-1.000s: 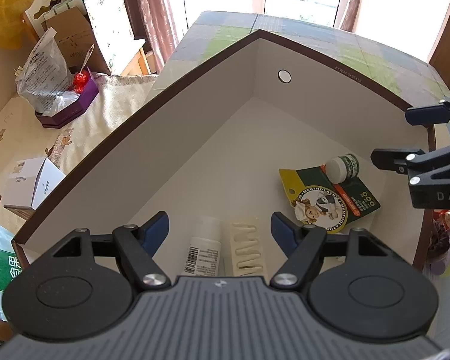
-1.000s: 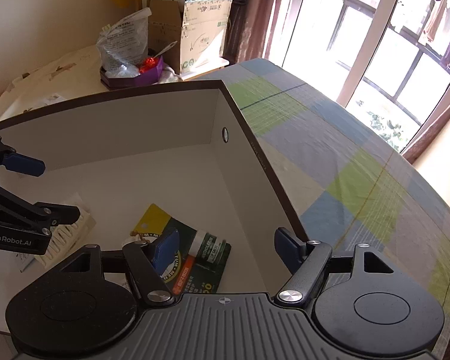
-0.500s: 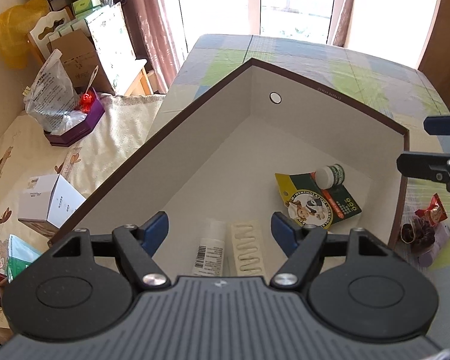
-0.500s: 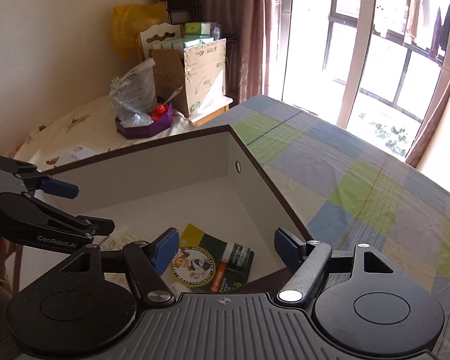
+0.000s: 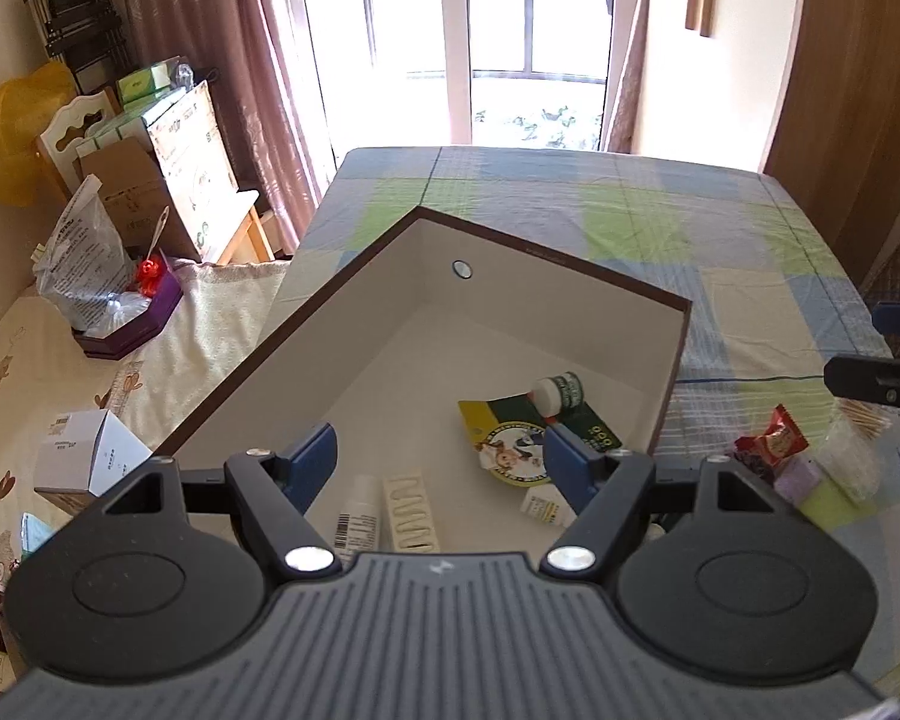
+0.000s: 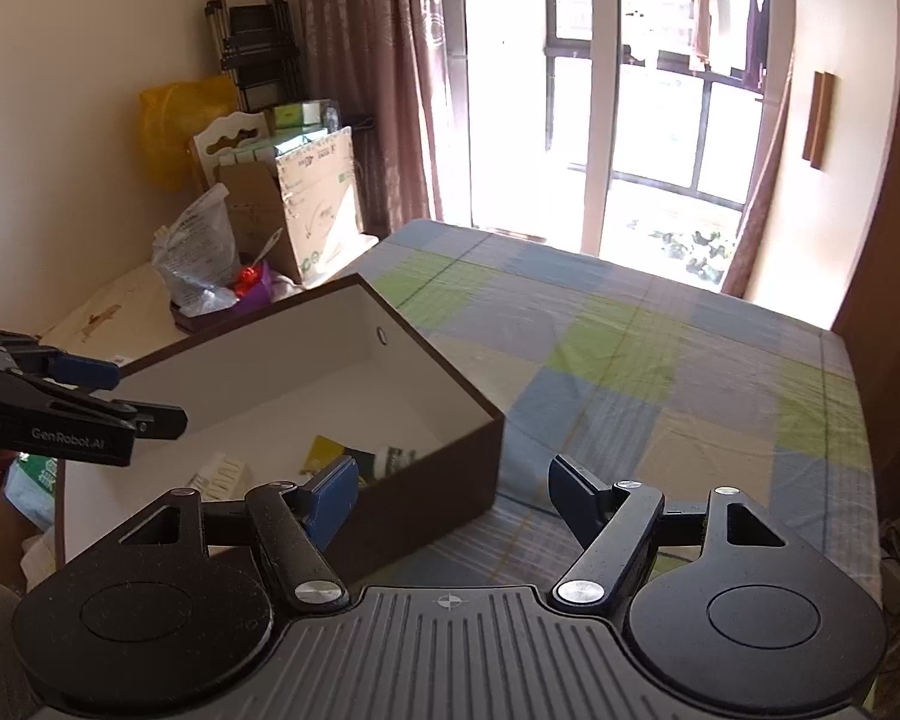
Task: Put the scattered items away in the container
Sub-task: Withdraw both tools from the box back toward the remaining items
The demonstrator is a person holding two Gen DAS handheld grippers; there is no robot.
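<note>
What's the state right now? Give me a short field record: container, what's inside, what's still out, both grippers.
container: brown box, open top, white inside, on checked cloth
inside: green pouch, small white-capped bottle resting on it, barcode bottle, cream ridged piece, small white packet
still out: red snack packet and clear wrapped items, right of box
left gripper: open, empty, above box
right gripper: open, empty, above the box's near corner
</note>
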